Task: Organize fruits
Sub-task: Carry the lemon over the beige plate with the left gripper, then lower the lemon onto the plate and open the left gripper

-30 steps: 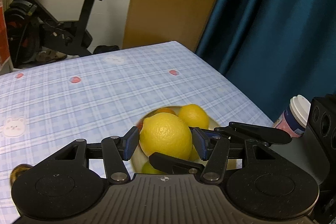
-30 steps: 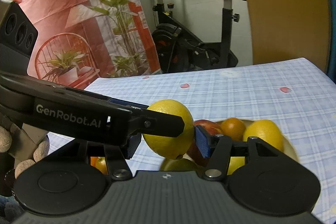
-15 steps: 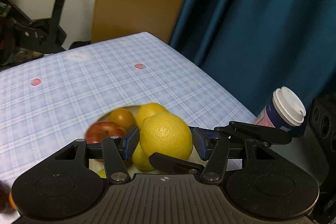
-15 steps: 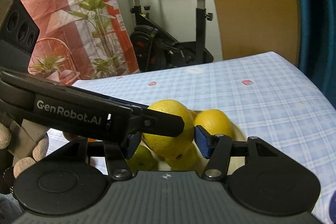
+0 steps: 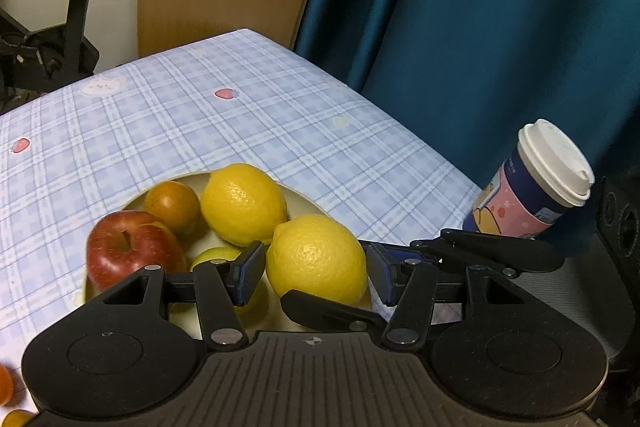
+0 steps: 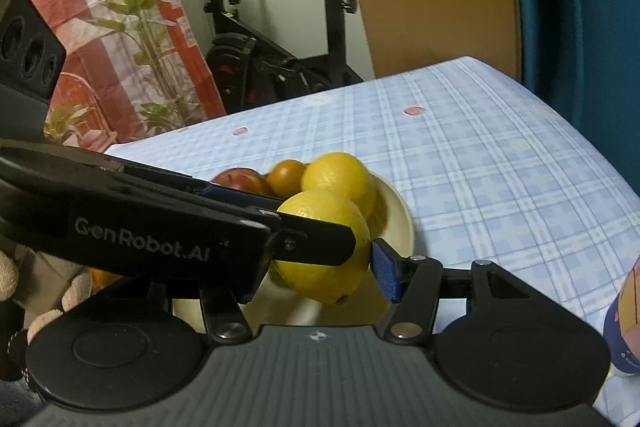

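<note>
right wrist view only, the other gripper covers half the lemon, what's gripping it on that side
observer: the left gripper grips the same lemon; its blue fingers press both sides.
operator: anything in the bowl that i can't see
observer: a green fruit lies there, between the red apple and the lemon.
operator: what's the blue thing at my right edge
observer: a paper cup with a white lid, upright near the table edge.
</note>
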The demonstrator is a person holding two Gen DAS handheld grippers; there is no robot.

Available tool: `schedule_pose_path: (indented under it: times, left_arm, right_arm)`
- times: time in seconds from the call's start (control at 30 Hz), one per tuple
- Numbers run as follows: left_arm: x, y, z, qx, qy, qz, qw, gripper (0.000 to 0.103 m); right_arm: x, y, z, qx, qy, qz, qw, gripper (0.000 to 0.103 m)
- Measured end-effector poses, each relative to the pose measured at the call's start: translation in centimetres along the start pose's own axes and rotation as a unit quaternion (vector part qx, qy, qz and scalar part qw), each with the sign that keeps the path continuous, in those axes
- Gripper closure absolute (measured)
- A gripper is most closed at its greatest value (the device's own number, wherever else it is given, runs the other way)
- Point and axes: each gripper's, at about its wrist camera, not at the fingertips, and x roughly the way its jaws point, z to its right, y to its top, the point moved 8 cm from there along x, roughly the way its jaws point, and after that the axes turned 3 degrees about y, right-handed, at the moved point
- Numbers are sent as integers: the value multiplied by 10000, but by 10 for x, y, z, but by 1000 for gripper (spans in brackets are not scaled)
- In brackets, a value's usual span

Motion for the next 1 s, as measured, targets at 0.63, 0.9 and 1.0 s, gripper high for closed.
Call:
schedule_pose_path:
  times: [0.63, 0.9, 1.0]
  left_arm:
    - [11, 1, -1, -6, 213, 83, 9997, 46]
    - [-9, 2, -13, -80, 351, 218, 9991, 45]
    - [-17, 5, -16, -107, 402, 262, 9988, 45]
  right_arm:
    - [25, 2, 6, -380, -312, -89, 9988, 44]
    - [27, 5, 5, -442, -354, -115, 9983, 43]
    - [25, 7, 3, -505, -352, -87, 9981, 43]
